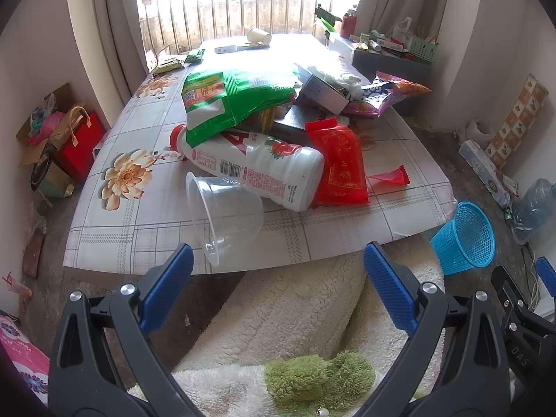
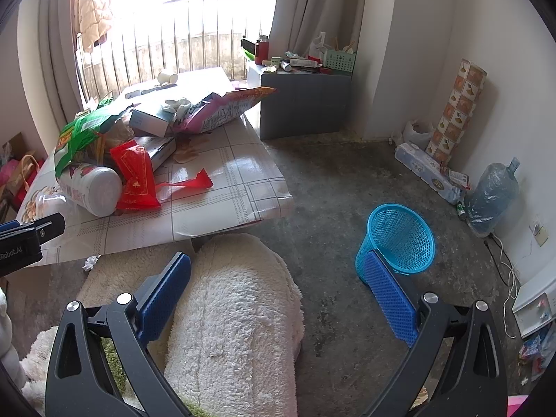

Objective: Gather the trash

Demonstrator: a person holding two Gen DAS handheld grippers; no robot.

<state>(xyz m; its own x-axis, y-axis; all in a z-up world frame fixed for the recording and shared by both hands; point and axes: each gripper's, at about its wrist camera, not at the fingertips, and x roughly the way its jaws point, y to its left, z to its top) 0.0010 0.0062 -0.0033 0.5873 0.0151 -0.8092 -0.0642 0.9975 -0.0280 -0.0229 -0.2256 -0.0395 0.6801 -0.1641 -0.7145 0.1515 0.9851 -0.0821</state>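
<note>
Blue mesh marks the bin [image 2: 399, 239], which stands on the concrete floor [image 2: 347, 180] well right of the table [image 1: 104, 243]. My left gripper [image 1: 278, 278] hangs with its jaws wide apart, empty, just short of the table's near edge, over my fleece-covered lap [image 1: 288, 299]. My right gripper [image 2: 278, 292] is also spread wide and empty, one finger [image 2: 389, 295] crossing the bin's base in view. Trash is heaped on the table: a clear cup [image 1: 222, 212] on its side at the near edge, touching a white bottle [image 1: 257, 166]; a green bag [image 1: 232, 100] lies over the bottle's neck, and a red packet [image 1: 340, 163] leans on its base.
</note>
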